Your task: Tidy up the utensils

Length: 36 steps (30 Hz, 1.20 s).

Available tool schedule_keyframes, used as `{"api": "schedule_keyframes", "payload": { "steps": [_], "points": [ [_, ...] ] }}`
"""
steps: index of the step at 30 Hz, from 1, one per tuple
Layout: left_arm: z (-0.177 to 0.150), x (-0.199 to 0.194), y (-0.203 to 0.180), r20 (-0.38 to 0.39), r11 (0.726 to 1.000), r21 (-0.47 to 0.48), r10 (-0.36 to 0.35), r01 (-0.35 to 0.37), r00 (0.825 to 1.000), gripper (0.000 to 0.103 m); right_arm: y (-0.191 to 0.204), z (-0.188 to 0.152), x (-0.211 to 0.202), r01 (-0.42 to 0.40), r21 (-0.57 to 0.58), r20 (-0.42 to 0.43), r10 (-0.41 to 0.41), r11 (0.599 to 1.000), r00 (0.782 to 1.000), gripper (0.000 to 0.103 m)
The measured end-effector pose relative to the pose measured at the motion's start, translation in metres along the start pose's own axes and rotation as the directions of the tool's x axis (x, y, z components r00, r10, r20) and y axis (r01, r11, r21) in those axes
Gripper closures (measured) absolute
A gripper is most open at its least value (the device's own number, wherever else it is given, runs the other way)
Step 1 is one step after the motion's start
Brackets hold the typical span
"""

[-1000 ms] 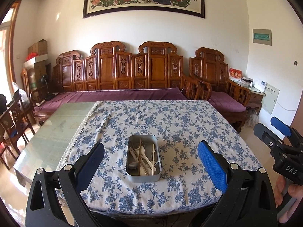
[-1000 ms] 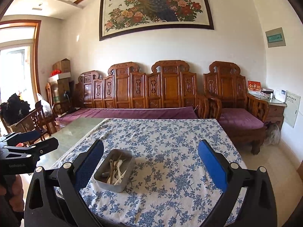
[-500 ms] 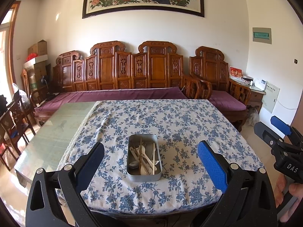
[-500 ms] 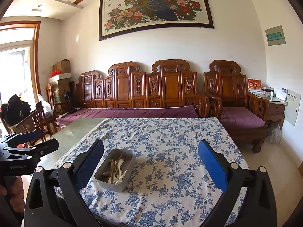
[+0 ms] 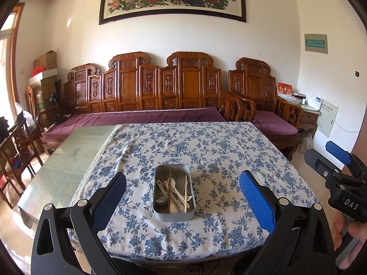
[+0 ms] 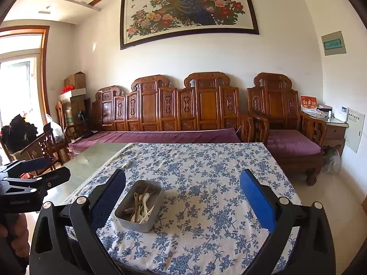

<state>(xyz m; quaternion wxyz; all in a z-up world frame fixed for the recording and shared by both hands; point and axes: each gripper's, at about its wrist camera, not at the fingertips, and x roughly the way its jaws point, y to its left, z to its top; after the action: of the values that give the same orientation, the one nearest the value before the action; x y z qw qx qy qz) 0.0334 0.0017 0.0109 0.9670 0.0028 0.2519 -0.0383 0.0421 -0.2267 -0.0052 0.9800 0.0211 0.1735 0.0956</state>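
Observation:
A rectangular metal tin [image 5: 160, 210] stands on the blue-flowered tablecloth [image 5: 206, 151] near the table's front edge. It holds white spoons [image 5: 175, 186], a metal spoon and wooden chopsticks [image 5: 185, 191]. The tin also shows in the right wrist view [image 6: 130, 221], left of centre. My left gripper [image 5: 182, 194] is open and empty, held in front of and above the tin. My right gripper [image 6: 182, 197] is open and empty, to the right of the tin; it shows at the right edge of the left wrist view [image 5: 337, 160].
The cloth covers the right part of a green glass-topped table [image 5: 68, 153]. A carved wooden sofa with purple cushions [image 5: 142, 116] runs behind the table. An armchair [image 5: 273, 123] stands at the back right. Wooden chairs [image 5: 16, 142] stand at the left.
Both grippers have drifted slightly; the tin and table sit a little lower in the left wrist view. Nothing was grasped or released.

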Motion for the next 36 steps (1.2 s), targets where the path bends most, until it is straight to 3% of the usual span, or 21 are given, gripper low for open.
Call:
{"api": "schedule_keyframes", "payload": {
  "steps": [36],
  "points": [
    [0.0062,-0.0046,-0.0015,0.018,1.000,0.004,-0.008,0.008,1.000,0.008,0.0044,-0.0022,0.0026,0.001,0.008,0.002,-0.001,1.000,1.000,0.003]
  ]
}}
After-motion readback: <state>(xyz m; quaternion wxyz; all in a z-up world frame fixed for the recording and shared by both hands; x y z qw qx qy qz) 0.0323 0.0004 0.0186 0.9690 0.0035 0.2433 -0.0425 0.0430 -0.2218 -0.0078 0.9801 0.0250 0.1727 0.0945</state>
